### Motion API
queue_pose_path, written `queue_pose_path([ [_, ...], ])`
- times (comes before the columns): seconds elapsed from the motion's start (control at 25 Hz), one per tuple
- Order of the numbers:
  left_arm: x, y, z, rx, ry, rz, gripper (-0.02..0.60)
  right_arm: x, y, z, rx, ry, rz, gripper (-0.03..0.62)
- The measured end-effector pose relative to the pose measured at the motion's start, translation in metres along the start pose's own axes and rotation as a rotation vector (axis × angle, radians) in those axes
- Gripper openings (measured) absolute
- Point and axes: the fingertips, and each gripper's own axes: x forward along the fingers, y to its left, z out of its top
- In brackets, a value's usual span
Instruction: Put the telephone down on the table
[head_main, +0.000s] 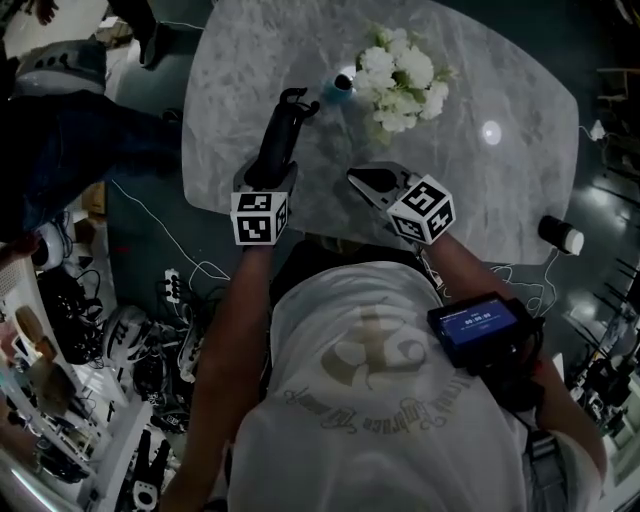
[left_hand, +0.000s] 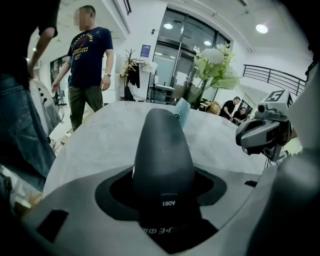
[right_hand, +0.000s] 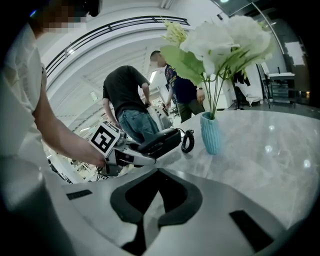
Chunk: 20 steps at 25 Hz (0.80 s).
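Observation:
A black telephone handset (head_main: 285, 130) is gripped at its near end by my left gripper (head_main: 272, 175), which is shut on it. The handset points away over the grey marble table (head_main: 500, 190). In the left gripper view the handset (left_hand: 162, 150) fills the space between the jaws. The right gripper view has the handset (right_hand: 160, 141) slanting just above the tabletop, its coiled cord (right_hand: 187, 141) hanging at the far end. My right gripper (head_main: 362, 180) rests low over the table's near edge, shut and holding nothing (right_hand: 156, 192).
A teal vase (right_hand: 210, 132) with white flowers (head_main: 400, 70) stands on the table beyond the handset. Two people (right_hand: 127, 100) stand past the table's far side. Cables and gear (head_main: 150, 350) litter the floor at left. A black cylinder (head_main: 560, 235) lies at right.

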Motion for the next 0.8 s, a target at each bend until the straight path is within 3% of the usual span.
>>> queue_pose_path([
  [0.8,0.025,-0.006,-0.039,-0.011,0.127,0.047,0.279,-0.004,-0.002,-0.019,0.041,0.006,0.000,0.015],
])
